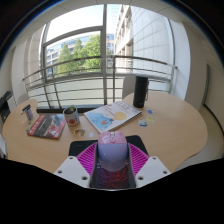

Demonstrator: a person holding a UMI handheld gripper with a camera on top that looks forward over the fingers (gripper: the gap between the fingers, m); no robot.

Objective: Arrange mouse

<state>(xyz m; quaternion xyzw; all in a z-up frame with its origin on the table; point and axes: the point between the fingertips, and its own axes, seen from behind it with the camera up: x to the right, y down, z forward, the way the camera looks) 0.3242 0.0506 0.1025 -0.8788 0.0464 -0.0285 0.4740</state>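
Note:
A pale lilac computer mouse (112, 149) sits between my fingers, its front end pointing away from me. My gripper (112, 160) is shut on it, with the magenta pads (88, 157) pressing on both its sides. A black mouse mat (78, 148) lies on the round wooden table (175, 125) under the mouse and shows at either side of the fingers. I cannot tell whether the mouse rests on the mat or hangs just above it.
Beyond the mat lie an open magazine (110, 116), a small cup (71, 118) and a red book (45, 126) to the left. A black cylinder (141, 91) stands at the table's far side. Windows and a railing are behind.

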